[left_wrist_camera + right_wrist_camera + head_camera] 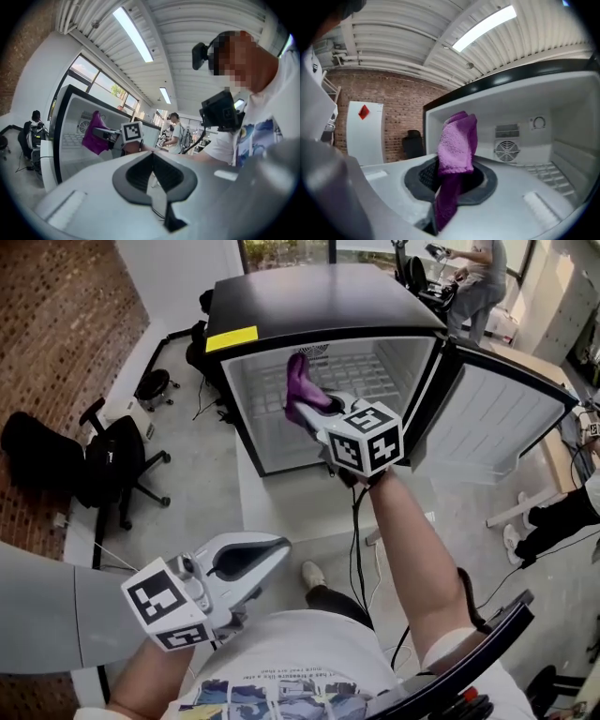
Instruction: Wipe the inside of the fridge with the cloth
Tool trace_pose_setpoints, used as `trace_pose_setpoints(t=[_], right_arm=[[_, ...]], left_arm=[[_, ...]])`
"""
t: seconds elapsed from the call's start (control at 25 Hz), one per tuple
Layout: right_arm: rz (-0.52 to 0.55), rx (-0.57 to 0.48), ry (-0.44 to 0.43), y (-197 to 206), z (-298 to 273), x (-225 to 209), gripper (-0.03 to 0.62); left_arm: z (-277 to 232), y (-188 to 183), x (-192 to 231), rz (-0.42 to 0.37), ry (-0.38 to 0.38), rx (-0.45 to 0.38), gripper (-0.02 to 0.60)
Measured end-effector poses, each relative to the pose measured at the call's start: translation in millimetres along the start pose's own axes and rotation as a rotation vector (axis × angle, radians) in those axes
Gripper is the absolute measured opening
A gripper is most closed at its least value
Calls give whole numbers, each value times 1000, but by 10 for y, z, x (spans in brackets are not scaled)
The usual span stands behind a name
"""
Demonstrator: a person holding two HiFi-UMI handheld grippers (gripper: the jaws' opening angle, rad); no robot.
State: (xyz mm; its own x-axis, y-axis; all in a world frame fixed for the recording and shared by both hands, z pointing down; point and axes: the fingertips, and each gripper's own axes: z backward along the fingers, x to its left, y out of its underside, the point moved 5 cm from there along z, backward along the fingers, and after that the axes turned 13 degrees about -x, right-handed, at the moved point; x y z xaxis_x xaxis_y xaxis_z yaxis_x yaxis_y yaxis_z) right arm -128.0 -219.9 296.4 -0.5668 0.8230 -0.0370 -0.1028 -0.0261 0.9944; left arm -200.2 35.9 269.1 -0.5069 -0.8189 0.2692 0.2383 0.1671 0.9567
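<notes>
The right tool (451,182) pinches the purple cloth (458,138) at the mouth of the open fridge (251,399). The cloth looks soft, light and floppy, so a bunched mid-grip suits it. The left tool (274,552) is closed and empty.

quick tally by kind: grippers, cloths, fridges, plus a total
grippers: 2 (left gripper shut, nothing in it; right gripper shut on the cloth)
cloths: 1 (purple cloth)
fridges: 1 (fridge, door open)
total: 4
</notes>
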Motion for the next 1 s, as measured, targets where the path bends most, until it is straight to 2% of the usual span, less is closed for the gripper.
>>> trace_pose_setpoints(t=[0.2, 0.4, 0.64, 0.8, 1.0], right_arm=[[109, 52, 270, -157, 244, -729, 52], [209, 98, 444, -255, 258, -1347, 52], [254, 145, 556, -164, 83, -1833, 52], [270, 220, 621, -45, 9, -2035, 52], [251, 300, 626, 124, -112, -2164, 52]], left_arm=[[-161, 14, 33, -2, 39, 8, 8], [-318, -1, 151, 18, 55, 5, 8], [-445, -31, 325, 17, 50, 3, 8], [-482, -60, 415, 17, 40, -2, 8], [-496, -56, 501, 15, 21, -4, 8]])
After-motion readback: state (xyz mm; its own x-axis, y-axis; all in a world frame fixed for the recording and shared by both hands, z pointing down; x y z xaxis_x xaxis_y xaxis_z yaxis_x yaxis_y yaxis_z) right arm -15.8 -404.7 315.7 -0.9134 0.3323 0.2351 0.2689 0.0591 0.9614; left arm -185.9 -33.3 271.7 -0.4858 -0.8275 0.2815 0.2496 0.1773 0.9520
